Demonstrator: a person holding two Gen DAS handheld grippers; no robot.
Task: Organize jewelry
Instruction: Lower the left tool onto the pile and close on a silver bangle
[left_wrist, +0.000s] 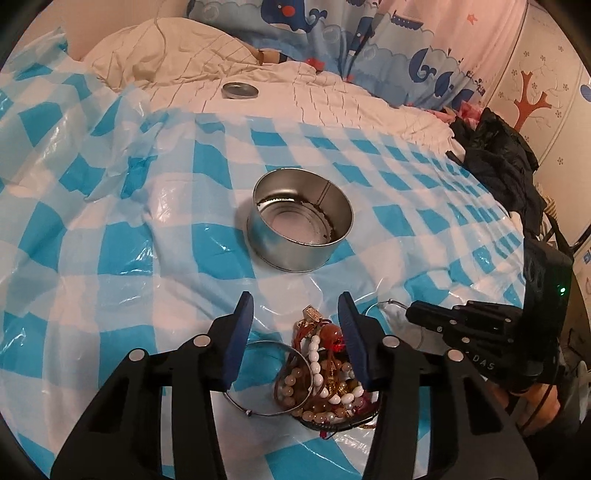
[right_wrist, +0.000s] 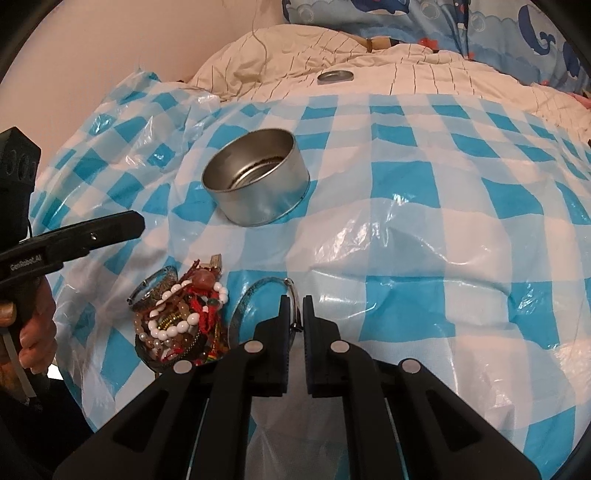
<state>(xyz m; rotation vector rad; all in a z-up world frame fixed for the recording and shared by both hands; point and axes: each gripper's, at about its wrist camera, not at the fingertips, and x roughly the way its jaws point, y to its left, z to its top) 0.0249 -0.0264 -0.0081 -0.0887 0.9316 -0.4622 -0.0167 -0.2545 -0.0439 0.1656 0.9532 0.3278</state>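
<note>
A heap of bead bracelets and necklaces (left_wrist: 330, 380) lies on a blue-and-white checked plastic sheet (left_wrist: 110, 258). A thin silver bangle (left_wrist: 267, 380) lies at its left side. My left gripper (left_wrist: 295, 314) is open and hovers over the heap, its blue fingers (left_wrist: 242, 332) either side of it. An open empty round tin (left_wrist: 301, 218) stands beyond. In the right wrist view, my right gripper (right_wrist: 295, 301) is shut on the rim of a silver hoop bangle (right_wrist: 258, 295) lying right of the heap (right_wrist: 181, 317). The tin (right_wrist: 256, 175) sits behind it.
The tin's lid (left_wrist: 240, 89) rests on the cream quilt (left_wrist: 332, 96) beyond the sheet. Whale-print bedding (left_wrist: 369, 37) lies at the back. Black clothing (left_wrist: 495, 162) is piled at the right edge. A hand (right_wrist: 33, 332) holds the left gripper's handle.
</note>
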